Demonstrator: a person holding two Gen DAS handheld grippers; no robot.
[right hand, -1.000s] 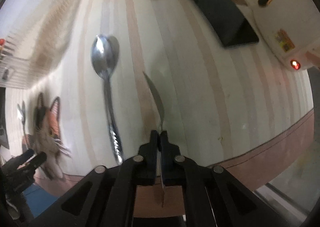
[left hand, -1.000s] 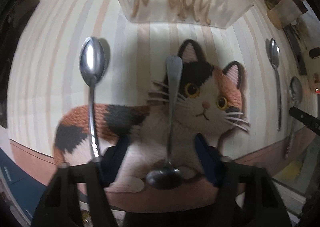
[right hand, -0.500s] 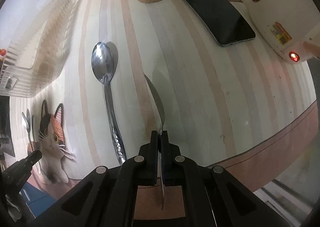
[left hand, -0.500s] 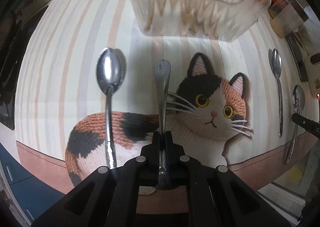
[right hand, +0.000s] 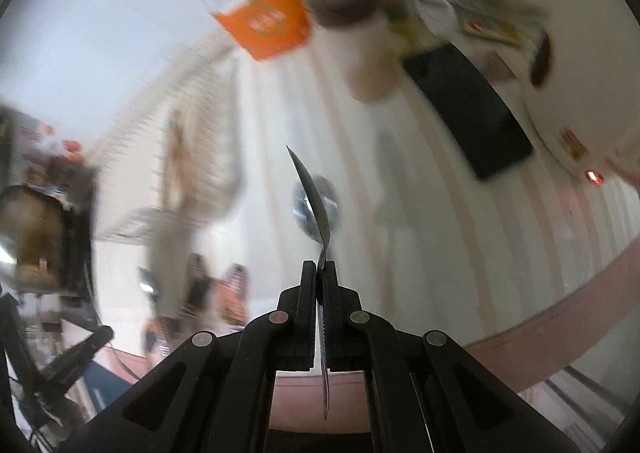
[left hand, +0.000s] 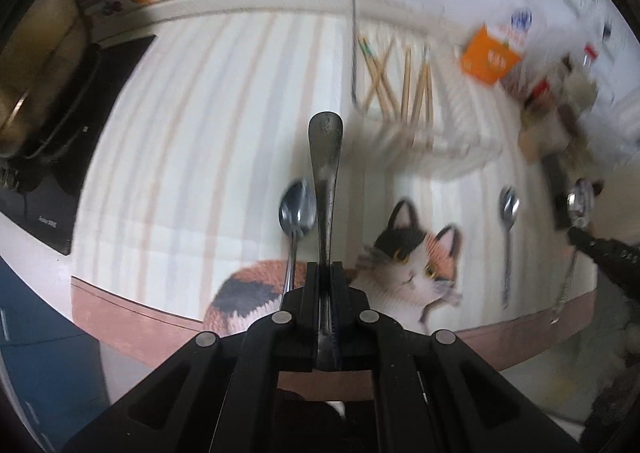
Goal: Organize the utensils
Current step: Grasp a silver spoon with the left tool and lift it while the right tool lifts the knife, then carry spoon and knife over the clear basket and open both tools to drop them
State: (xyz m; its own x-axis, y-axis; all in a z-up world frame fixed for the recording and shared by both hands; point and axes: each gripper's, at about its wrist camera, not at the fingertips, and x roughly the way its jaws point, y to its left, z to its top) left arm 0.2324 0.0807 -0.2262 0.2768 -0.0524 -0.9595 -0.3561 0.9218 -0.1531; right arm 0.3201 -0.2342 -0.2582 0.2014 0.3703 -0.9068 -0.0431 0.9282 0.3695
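Note:
My left gripper (left hand: 326,267) is shut on a metal spoon (left hand: 325,157), handle end pointing forward, held above the striped cat mat (left hand: 180,181). A second spoon (left hand: 297,209) lies on the mat just left of it, a third (left hand: 508,221) lies right of the cat's head. My right gripper (right hand: 321,267) is shut on another spoon (right hand: 314,201), seen edge-on, bowl forward, lifted above the mat; it also shows in the left wrist view (left hand: 578,201). A clear utensil rack (left hand: 416,121) with chopsticks (left hand: 404,85) stands at the back.
An orange carton (left hand: 490,57), jars and bottles (left hand: 560,101) stand at the back right. A black phone (right hand: 468,109) and a white appliance (right hand: 580,73) lie right. A black stove (left hand: 60,133) with a pot sits left. The mat's pink front edge (left hand: 140,317) is near.
My left gripper closed on the spoon and lifted it off the cat mat. My right gripper rose with its spoon. Both views tilted up toward the rack, with motion blur.

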